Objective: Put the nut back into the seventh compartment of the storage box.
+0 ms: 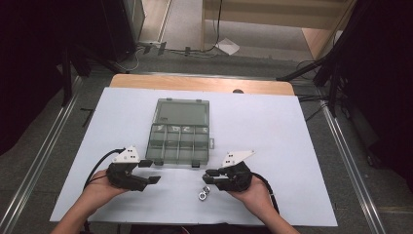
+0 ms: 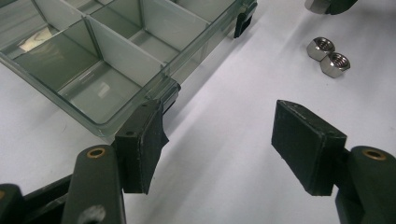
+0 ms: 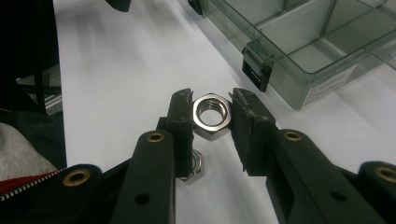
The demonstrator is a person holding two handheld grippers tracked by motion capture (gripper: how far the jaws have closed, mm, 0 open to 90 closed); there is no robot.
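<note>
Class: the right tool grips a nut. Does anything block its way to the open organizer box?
Nothing visible does. The right tool holds the nut; bare white table lies between it and the box, whose lid is open.

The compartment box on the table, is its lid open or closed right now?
Open. The organizer box has its clear lid folded back flat on the white table, and the divided compartments lie uncovered and look empty.

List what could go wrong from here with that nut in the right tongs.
1. The right tongs pinch the hex nut only at their pad tips, so it could twist or slip out when lifted.
2. Two loose nuts lie on the white sheet close by; a low move could knock them away.
3. The organiser box has small compartments, so a nut released early may bounce off a divider.
</note>
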